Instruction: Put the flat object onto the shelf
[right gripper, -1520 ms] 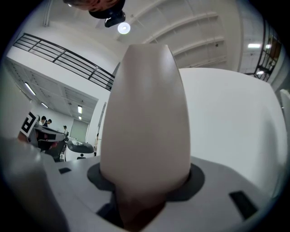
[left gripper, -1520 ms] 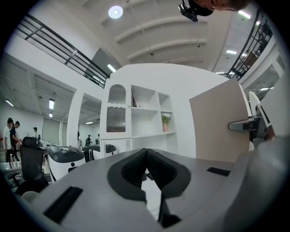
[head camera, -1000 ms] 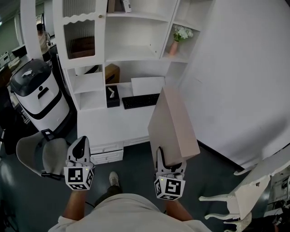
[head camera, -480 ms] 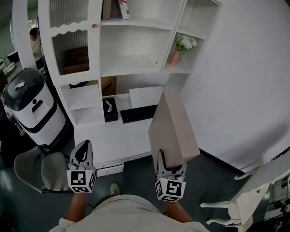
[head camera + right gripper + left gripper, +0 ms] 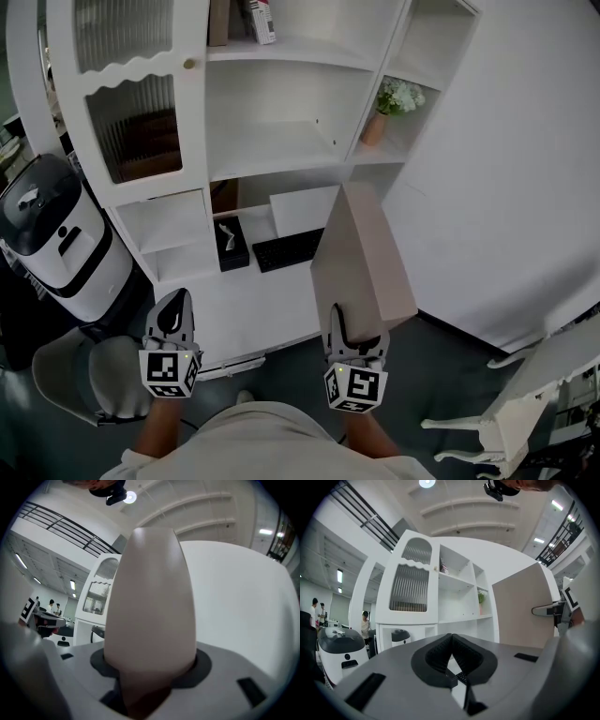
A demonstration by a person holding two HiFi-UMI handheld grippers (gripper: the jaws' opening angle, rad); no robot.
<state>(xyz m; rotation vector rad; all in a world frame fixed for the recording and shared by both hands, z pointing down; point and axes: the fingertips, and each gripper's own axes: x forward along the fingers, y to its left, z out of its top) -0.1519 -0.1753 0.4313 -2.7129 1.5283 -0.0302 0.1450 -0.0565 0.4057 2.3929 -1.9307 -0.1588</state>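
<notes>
A flat beige panel stands on edge, rising from my right gripper, which is shut on its lower end. In the right gripper view the panel fills the middle, clamped between the jaws of the right gripper. My left gripper hangs to the left, shut with nothing in it; its pads meet in the left gripper view, where the panel shows at the right. Ahead stands the white shelf unit, whose wide middle shelf is bare.
A desk ledge under the shelves carries a black keyboard and a dark tissue box. A vase of flowers stands in the right niche. A white-and-black machine and a grey chair are at the left, a white chair at the right.
The shelf unit has come nearer and lower in the head view. Both grippers keep their places in the frame, the right one still holding the panel upright.
</notes>
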